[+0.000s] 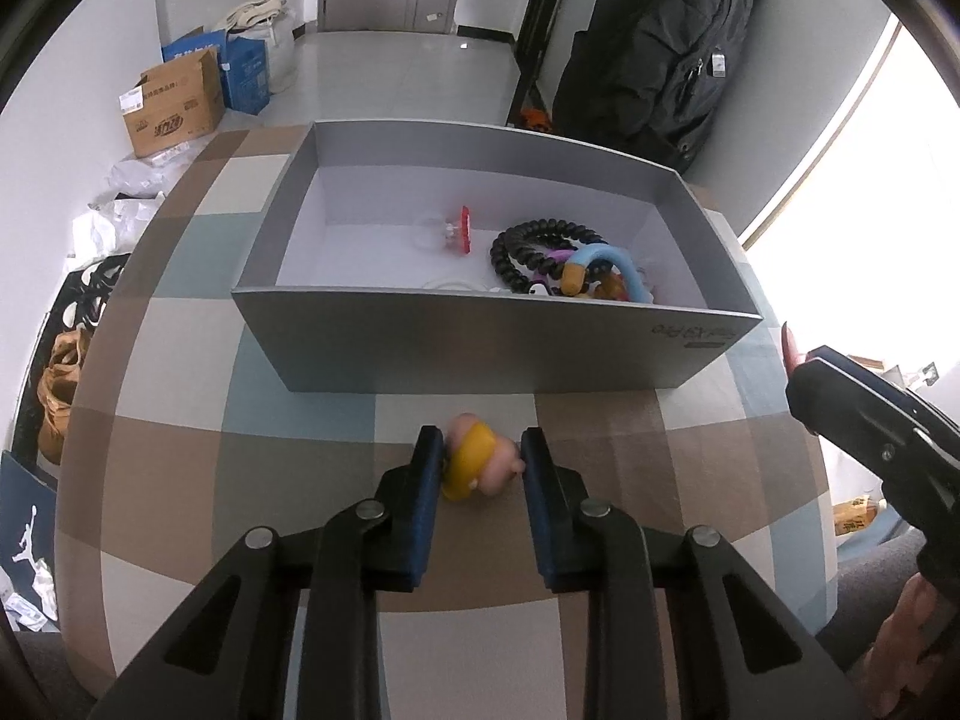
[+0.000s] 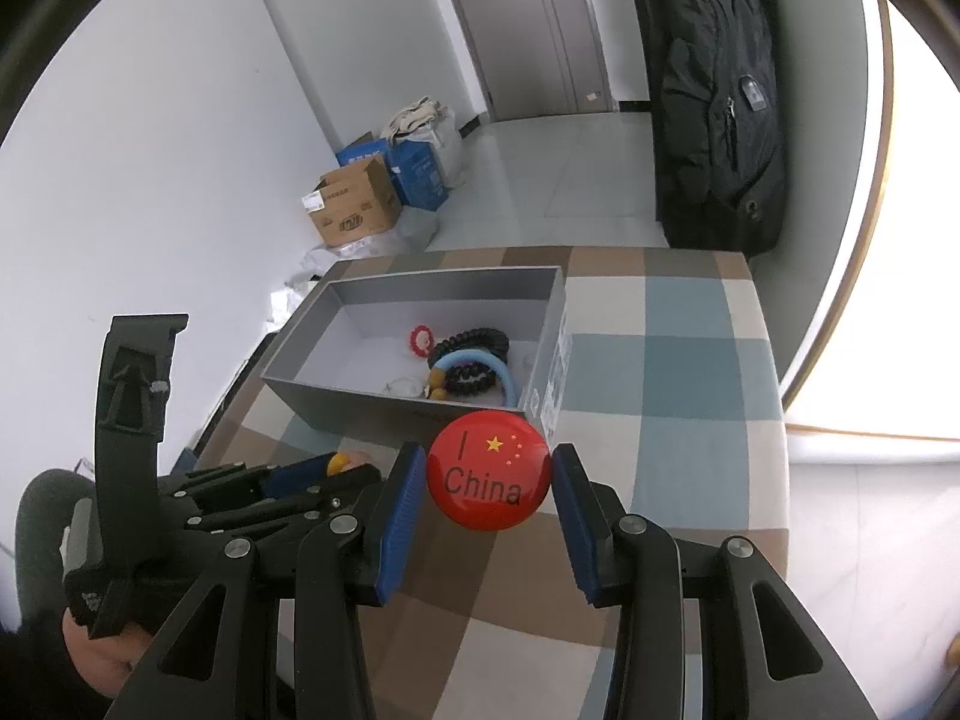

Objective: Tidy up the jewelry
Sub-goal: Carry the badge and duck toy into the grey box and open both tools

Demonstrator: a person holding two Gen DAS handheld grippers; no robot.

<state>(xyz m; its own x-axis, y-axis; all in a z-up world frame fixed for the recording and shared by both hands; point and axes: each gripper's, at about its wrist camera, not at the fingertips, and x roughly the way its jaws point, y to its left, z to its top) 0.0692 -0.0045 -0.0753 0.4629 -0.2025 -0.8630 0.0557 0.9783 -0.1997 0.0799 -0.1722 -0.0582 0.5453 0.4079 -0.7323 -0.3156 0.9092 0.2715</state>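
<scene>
In the left wrist view my left gripper (image 1: 483, 453) is shut on a small yellow and pink charm (image 1: 474, 468), low over the checked tablecloth just in front of the grey box (image 1: 480, 354). In the right wrist view my right gripper (image 2: 489, 471) is shut on a round red "I China" badge (image 2: 489, 483), near the box's (image 2: 360, 402) right front corner. Inside the box lie a black bead bracelet (image 1: 540, 240), a light blue ring (image 1: 624, 264), a red piece (image 1: 465, 231) and some clear items. The left gripper's (image 2: 336, 471) fingers also show at lower left in the right wrist view.
The checked table (image 1: 180, 360) drops off at its left and near edges. On the floor to the left are cardboard boxes (image 1: 174, 102), plastic bags and shoes (image 1: 60, 396). A black backpack (image 1: 660, 42) stands behind the table. A person's hand (image 1: 906, 648) holds the right gripper.
</scene>
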